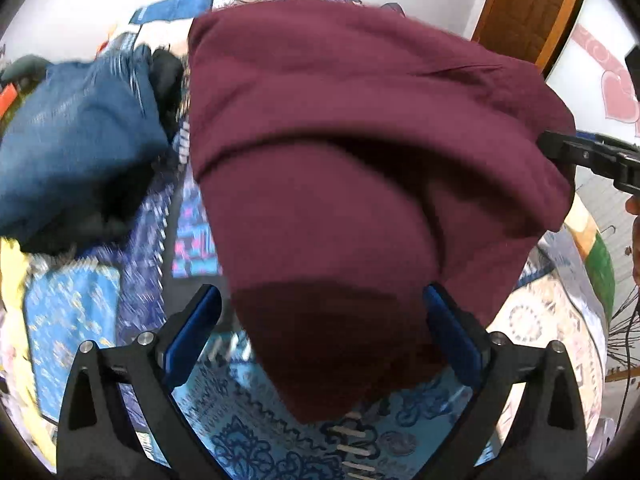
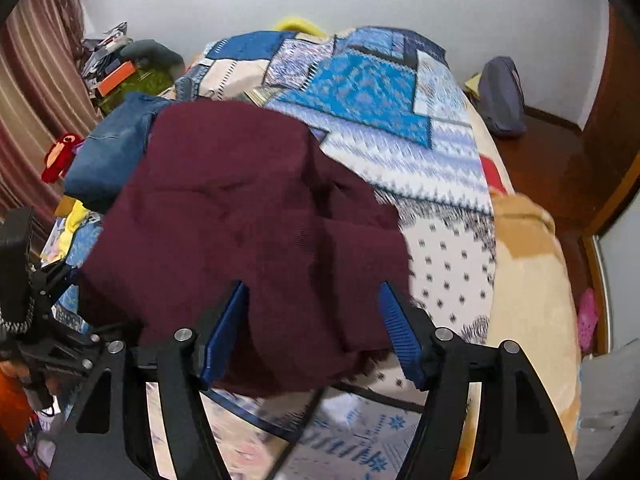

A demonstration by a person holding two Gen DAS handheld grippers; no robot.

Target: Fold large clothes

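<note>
A bed (image 2: 452,184) with a blue and cream patchwork cover filled the space ahead of both hand-held grippers. A maroon garment (image 2: 240,216) lay across it, folded over on itself, its near edge reaching back between the blue pads of each tool. In the left wrist view the garment (image 1: 360,140) spread ahead and to the right of the left hand-held gripper (image 1: 322,316), with one dark corner hanging down between the pads. Those jaws stood spread wide, and neither pad pressed the cloth, though the right pad sat just beside its edge.

A heap of blue denim (image 1: 76,148) lay ahead and to the left of the left hand-held gripper, beside the garment, with something black tucked at its far side. The same denim (image 2: 112,152) showed at the far left of the right wrist view.

The right hand-held gripper (image 2: 314,308) also stood spread, the garment's near fold lying loose between its pads, not pinched. Its black tip (image 1: 588,156) appeared at the right rim of the left wrist view, touching the garment's right edge. A tan blanket (image 2: 528,264) sat to the right of it, on the edge of the bed.
</note>
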